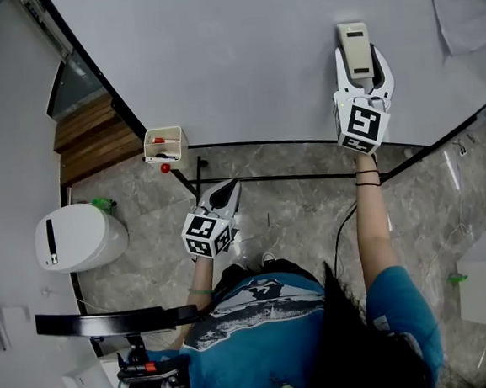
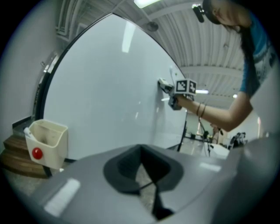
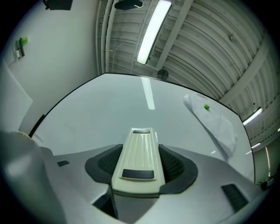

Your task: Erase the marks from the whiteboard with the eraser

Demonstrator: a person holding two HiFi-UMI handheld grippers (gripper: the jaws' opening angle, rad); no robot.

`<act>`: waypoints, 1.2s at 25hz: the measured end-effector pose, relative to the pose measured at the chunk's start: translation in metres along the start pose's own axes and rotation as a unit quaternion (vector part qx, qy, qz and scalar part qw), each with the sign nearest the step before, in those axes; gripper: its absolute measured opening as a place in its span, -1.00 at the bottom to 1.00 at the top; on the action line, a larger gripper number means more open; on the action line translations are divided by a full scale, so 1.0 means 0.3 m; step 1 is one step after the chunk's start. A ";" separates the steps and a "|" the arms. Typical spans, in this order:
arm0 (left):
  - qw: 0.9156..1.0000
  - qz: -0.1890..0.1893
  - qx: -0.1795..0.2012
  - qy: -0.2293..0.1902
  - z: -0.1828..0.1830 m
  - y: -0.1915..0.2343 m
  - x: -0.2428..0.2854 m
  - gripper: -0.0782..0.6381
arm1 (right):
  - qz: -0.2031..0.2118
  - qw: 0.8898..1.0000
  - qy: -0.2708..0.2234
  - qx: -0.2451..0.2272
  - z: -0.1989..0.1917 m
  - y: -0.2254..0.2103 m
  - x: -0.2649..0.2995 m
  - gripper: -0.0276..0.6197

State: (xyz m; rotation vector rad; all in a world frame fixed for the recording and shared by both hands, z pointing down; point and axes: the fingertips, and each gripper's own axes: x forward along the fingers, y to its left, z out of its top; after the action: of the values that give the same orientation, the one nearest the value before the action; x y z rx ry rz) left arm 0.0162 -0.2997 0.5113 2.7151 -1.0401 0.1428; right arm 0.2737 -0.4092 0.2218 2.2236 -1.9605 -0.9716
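- Right tool (image 1: 363, 75): it grips the cream eraser (image 1: 353, 42) by its 2 long sides. The eraser appears to lie against the whiteboard (image 1: 239, 54), at 1 o'clock in the head view.
- Left tool (image 1: 225, 197): jaws are together with nothing between them. You hold it low and off the board, at 7 o'clock from the eraser.
- Marks: none can be made out on the board in any of the 3 views, so the wiping is judged at or near completion.
- Step in hand: hold the eraser face flat, press evenly and overlap your strokes. Stop short of the paper sheet (image 1: 463, 5) at 2 o'clock.
- Writing: none is legible. The eraser's dark plate shows no readable print, and the cubes bear square markers only. The tray (image 1: 164, 145) at 9 o'clock is unlabelled.
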 end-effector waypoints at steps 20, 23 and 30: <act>0.995 0.102 -0.006 -0.017 -0.005 0.171 -0.196 -0.78 | 0.165 0.984 -0.066 -0.007 0.128 0.749 0.101 -0.10; 0.991 0.131 -0.013 -0.022 -0.013 0.219 -0.256 -0.78 | 0.201 0.978 -0.059 -0.017 0.128 0.905 0.103 -0.10; 0.985 0.168 -0.023 -0.030 -0.011 0.258 -0.397 -0.78 | 0.244 0.968 -0.057 -0.032 0.185 1.076 0.076 -0.10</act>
State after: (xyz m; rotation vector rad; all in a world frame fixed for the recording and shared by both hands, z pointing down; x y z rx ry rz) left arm -0.1243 -0.2778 0.5077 2.4965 -1.4929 0.0912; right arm -0.0383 -0.4767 0.2986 1.5558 -2.3203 -1.0788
